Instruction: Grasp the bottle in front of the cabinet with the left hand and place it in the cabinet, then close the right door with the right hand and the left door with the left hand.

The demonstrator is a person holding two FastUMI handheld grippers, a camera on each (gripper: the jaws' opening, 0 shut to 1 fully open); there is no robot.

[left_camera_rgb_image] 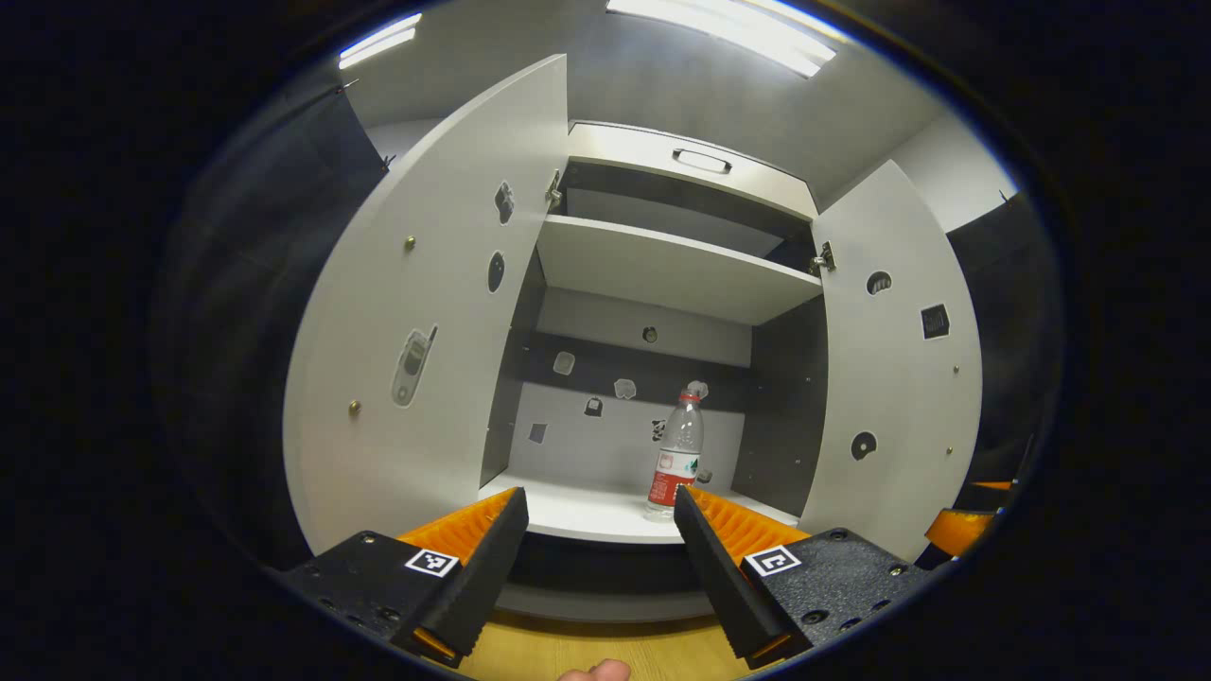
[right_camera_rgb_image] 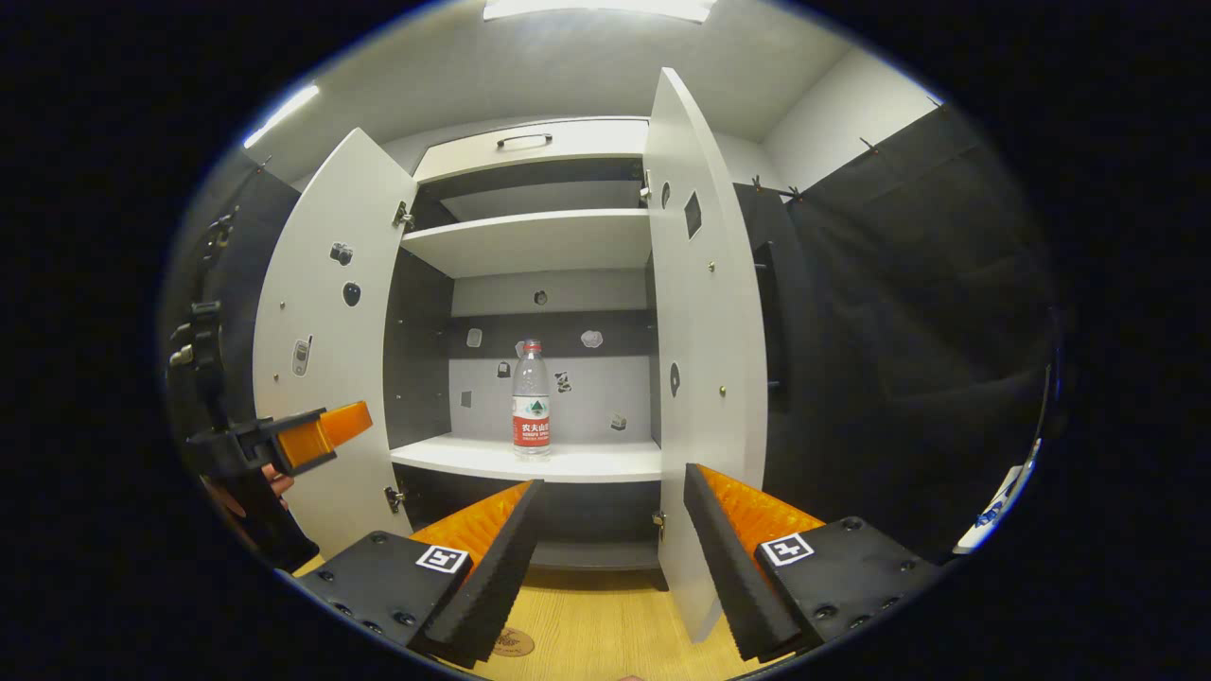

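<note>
1. Two white cabinet doors stand open ahead of your grippers: the left door (left_camera_rgb_image: 426, 312) swings out to the left of your left gripper (left_camera_rgb_image: 601, 558), and the right door (left_camera_rgb_image: 894, 359) hangs open to its right.
2. Your left gripper's fingers are spread wide apart and hold nothing; through the gap between them you see the front edge of the cabinet's lower white shelf (left_camera_rgb_image: 577, 511).
3. The clear plastic water bottle with a red cap and red label (left_camera_rgb_image: 676, 454) stands upright on that lower shelf, inside the cabinet, just beyond your left gripper's right finger and clear of it.
4. In the right gripper view the bottle (right_camera_rgb_image: 531, 402) sits near the shelf's front edge, ahead of and above your right gripper's left finger, roughly midway across the opening.
5. Your right gripper (right_camera_rgb_image: 613, 558) is also spread apart and empty; it is low over the light wooden floor (right_camera_rgb_image: 605, 624), in front of the cabinet's base.
6. The right door (right_camera_rgb_image: 705, 359) stands almost edge-on just ahead of your right gripper, its lower edge reaching down between the two fingers, closer to the right one; whether it touches is unclear.
7. Your left gripper (right_camera_rgb_image: 326, 430) shows far to the left of your right gripper, in front of the left door (right_camera_rgb_image: 326, 331), with a hand (right_camera_rgb_image: 270, 487) behind it.
8. An upper white shelf (right_camera_rgb_image: 530, 241) spans the cabinet above the bottle.
</note>
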